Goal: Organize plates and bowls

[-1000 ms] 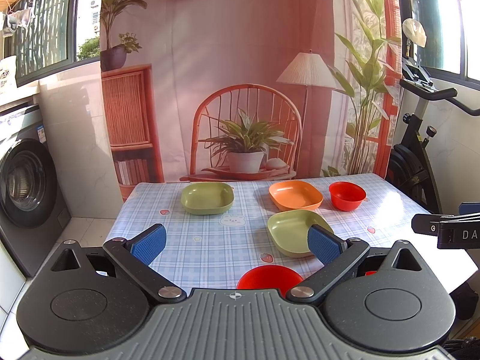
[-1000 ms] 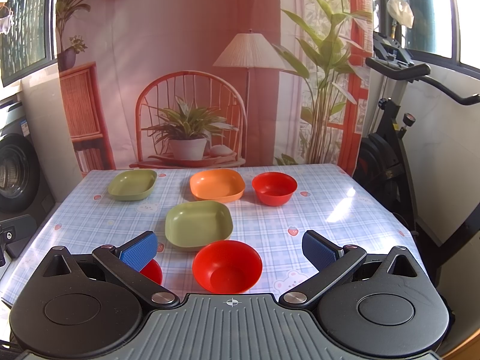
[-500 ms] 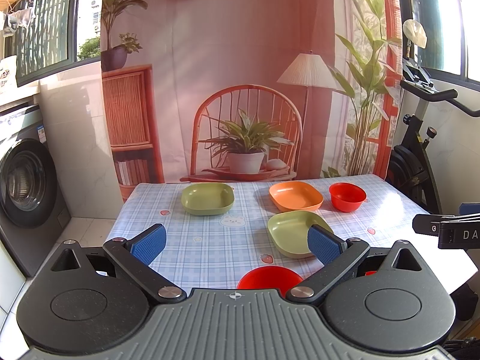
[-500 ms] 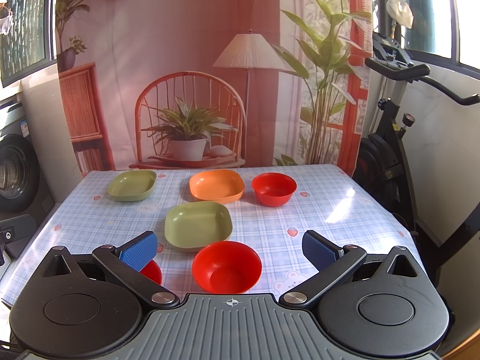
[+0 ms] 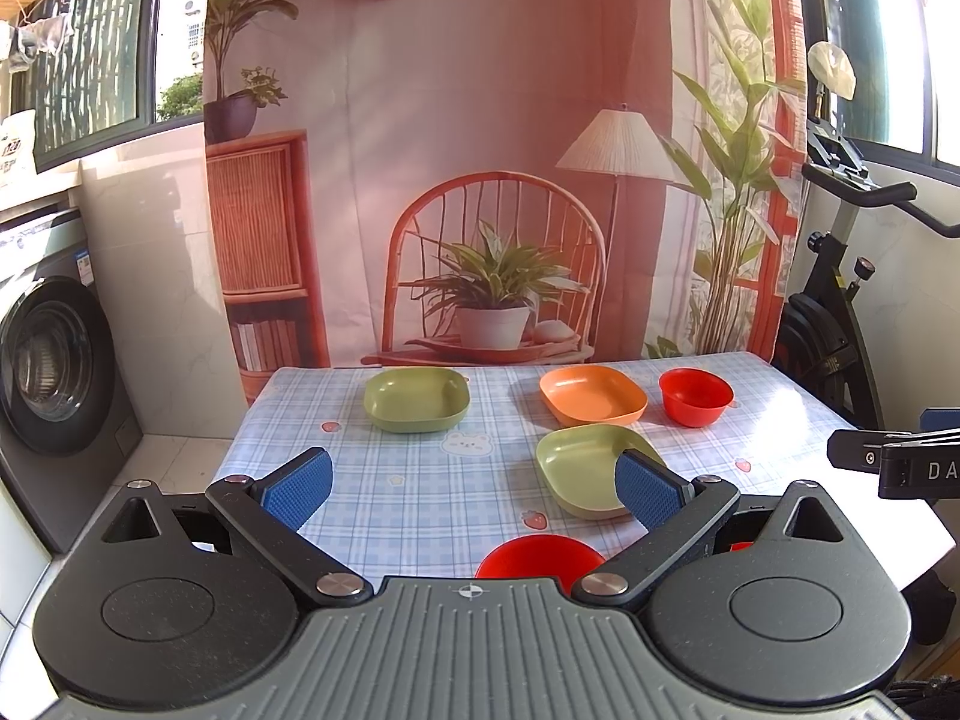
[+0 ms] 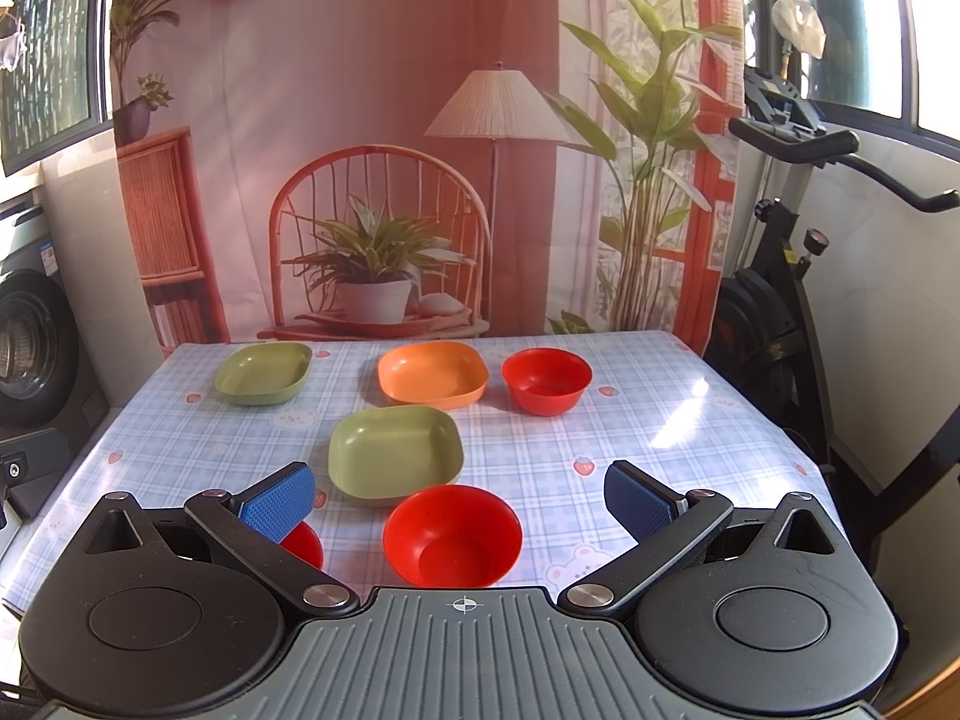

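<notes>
Both grippers hang above the near table edge, jaws spread wide, nothing held. No dish stacked yet, so by my read the task is at its start.

Right gripper (image 6: pixel 459 489): a red bowl (image 6: pixel 451 534) sits right below and between its fingers — closest target. A second red bowl (image 6: pixel 303 543) is mostly hidden behind the left finger. Just past the first bowl, slightly left of centre, is a green plate (image 6: pixel 396 450). Further ahead: orange plate (image 6: pixel 432 378), and a third red bowl (image 6: pixel 546 378) close beside it to the right, apart as far as I can tell. Far left, the other green plate (image 6: pixel 264 372) stands alone.

Left gripper (image 5: pixel 474 486): the partly hidden bowl shows up here low between the fingers, slightly right of centre (image 5: pixel 540 555), rim only. Near green plate (image 5: pixel 591 468) partly sits behind the right finger.

Handling, judged by look: matte plastic-type ware, light, stiff, unlikely to break. Smooth walls — could slip or skate on the glossy checked tablecloth (image 6: pixel 630 438). Take each by the rim, one finger inside, one outside; the bowls' steeper walls give the better bite, the plates' shallow lips need a low, flat approach. Nest like with like: reds together, greens together.
</notes>
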Demonstrator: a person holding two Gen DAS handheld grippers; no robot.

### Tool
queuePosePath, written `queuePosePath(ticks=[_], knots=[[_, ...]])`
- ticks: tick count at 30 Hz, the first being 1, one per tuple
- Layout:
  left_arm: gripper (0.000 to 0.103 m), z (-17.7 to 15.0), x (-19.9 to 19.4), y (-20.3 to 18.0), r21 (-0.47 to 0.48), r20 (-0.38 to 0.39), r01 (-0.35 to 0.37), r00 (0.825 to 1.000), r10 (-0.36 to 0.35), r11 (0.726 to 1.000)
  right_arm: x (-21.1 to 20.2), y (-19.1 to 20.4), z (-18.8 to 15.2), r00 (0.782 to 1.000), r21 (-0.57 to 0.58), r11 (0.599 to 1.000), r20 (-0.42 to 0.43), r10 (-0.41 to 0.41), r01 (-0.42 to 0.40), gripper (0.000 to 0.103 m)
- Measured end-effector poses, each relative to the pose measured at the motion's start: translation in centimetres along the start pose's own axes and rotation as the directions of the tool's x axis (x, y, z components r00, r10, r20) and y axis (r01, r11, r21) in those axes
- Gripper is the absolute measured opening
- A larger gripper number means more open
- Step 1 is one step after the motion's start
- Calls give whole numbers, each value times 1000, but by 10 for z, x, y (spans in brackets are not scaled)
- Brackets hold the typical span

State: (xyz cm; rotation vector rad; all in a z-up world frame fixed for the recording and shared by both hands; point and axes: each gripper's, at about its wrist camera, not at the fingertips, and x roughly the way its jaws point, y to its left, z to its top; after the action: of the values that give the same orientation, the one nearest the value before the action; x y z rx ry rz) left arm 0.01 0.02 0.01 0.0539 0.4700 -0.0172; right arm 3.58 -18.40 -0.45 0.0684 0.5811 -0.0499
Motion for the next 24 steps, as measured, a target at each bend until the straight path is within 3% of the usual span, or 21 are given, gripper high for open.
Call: queuePosePath(ticks=[16, 24], knots=[[101, -2, -4, 0, -3, -7, -2, 1000, 2, 1000, 2, 1, 2, 999, -8, 999, 10, 34, -34, 103], [101, 5, 5, 5, 20, 33, -60, 998, 60, 998, 14, -12, 21, 990, 3, 998, 123, 67, -68, 103]])
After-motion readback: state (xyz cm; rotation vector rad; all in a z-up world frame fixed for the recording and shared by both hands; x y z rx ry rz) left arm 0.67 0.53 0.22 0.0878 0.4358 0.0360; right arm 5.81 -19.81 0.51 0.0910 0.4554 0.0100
